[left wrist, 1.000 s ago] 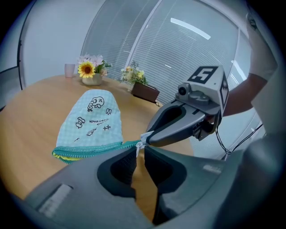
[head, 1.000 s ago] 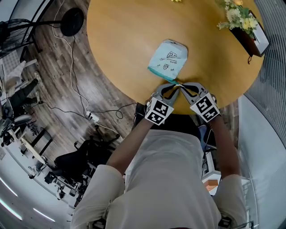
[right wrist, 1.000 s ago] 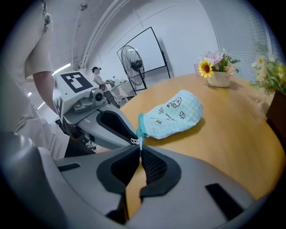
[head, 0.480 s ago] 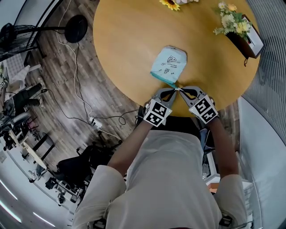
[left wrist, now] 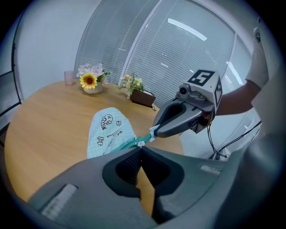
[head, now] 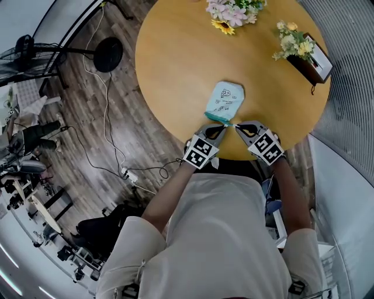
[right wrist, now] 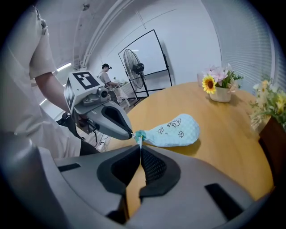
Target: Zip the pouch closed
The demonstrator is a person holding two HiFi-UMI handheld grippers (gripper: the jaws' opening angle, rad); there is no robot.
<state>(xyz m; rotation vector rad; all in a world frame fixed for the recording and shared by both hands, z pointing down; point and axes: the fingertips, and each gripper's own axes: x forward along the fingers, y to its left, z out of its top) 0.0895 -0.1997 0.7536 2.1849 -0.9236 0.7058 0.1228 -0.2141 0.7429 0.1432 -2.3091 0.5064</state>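
Pouch (head: pixel 224 101) on table (head: pixel 175 64) near edge; left claw (head: pixel 225 124), right claw (head: pixel 236 125) at near end.

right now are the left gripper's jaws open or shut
Shut: the left gripper tips meet, pinching the pouch at its teal zipper end.

Round wooden bench (head: pixel 175 64), surface sound. Sunflower bouquet (head: pixel 231 11) stands at its twelve o'clock edge. Dark planter of yellow flowers (head: pixel 301 49) sits at two o'clock. On the plank floor, a fan base (head: pixel 108 54) at ten o'clock and loose cables (head: pixel 105 134) at eight o'clock.
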